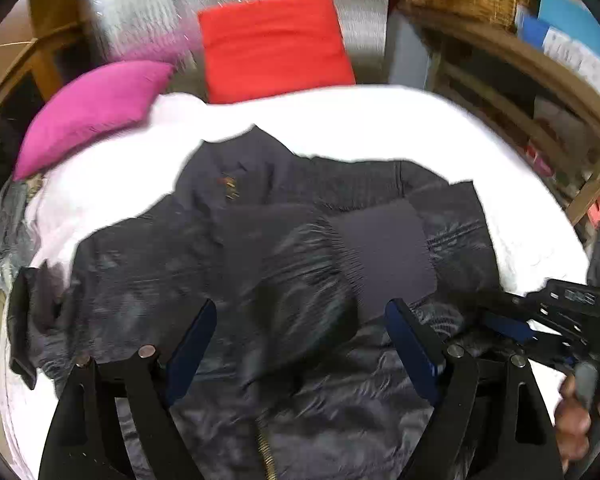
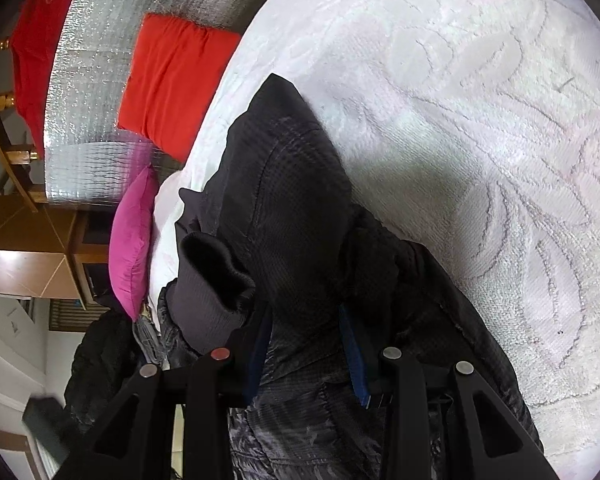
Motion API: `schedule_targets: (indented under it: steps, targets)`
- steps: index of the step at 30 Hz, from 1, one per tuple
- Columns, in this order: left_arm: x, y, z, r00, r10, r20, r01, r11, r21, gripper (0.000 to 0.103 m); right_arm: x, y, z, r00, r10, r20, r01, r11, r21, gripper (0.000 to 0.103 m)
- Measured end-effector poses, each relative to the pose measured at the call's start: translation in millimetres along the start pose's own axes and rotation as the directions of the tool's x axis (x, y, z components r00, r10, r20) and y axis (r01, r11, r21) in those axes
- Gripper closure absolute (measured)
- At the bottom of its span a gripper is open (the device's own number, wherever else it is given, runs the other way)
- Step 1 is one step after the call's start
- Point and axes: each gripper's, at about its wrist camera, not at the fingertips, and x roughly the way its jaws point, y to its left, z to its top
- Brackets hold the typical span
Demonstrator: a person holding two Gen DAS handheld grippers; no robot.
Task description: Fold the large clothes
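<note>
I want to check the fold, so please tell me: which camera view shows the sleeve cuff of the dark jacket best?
The left wrist view: the ribbed cuff lies flat across the jacket, seen whole. The right wrist view shows the cuff only from its open end, partly behind the gripper's frame.

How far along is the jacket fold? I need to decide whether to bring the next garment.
Done: one sleeve, ribbed cuff showing, lies folded across the dark jacket on the white bedspread. In hand: the right gripper is closed on a bunch of the jacket's fabric, while the left gripper hangs open above the folded sleeve, holding nothing. Left: the body is still spread wide and rumpled, so probably most folds remain.
</note>
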Motion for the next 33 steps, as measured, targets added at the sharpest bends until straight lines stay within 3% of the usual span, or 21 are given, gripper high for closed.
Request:
schedule_targets:
  steps: [4,6,10,12,18,23,26,28,31,33]
  targets:
    - [38.8,-12.4,-1.1,0.996,0.06,-0.062,-0.058,0.998,0.03,0.017,0.2,-0.9,1.1,1.0,0.002,-0.004,-0.002,1.0,-0.006,0.065]
    - [47.6,-10.3,-3.9,0.997,0.042,-0.061,-0.04,0.999,0.021,0.021,0.1,-0.1,0.7,1.0,-0.002,-0.004,0.002,1.0,-0.012,0.065]
    - [41.8,-1.3,-6.4,0.999,-0.03,-0.023,0.03,1.0,-0.005,0.071,-0.9,2.2,-1.5,1.0,-0.016,0.002,0.016,1.0,-0.025,0.065]
    - [35.6,5.2,-5.8,0.999,-0.05,-0.008,0.049,0.999,-0.016,0.078,-0.1,4.8,-2.3,1.0,-0.027,0.007,0.028,0.999,-0.035,0.065]
    - [17.6,52.0,-15.5,0.991,-0.136,0.014,0.137,0.98,-0.145,0.079,-0.3,6.3,-4.5,0.999,-0.037,0.015,0.038,0.998,-0.043,0.065]
    - [2.4,105.2,-45.4,0.969,-0.245,0.014,0.239,0.927,-0.29,0.078,-1.1,4.8,-6.1,0.999,-0.039,0.009,0.04,0.998,-0.053,0.065]
    - [0.3,135.0,-68.2,0.948,-0.317,0.002,0.295,0.878,-0.377,0.072,0.4,5.1,-7.3,0.999,-0.038,0.003,0.038,0.998,-0.058,0.065]
    - [-1.6,149.8,-81.9,0.95,-0.311,-0.018,0.28,0.876,-0.392,0.063,0.5,5.7,-8.5,0.999,-0.048,0.009,0.048,0.997,-0.067,0.065]
    - [-9.6,170.2,-97.4,0.971,-0.237,-0.024,0.21,0.9,-0.383,0.063,2.7,6.7,-9.0,0.998,-0.058,0.018,0.059,0.996,-0.068,0.065]
    - [-15.4,185.2,-105.1,0.971,-0.238,-0.023,0.207,0.885,-0.417,0.063,3.1,7.5,-10.7,0.998,-0.06,0.023,0.061,0.996,-0.066,0.065]
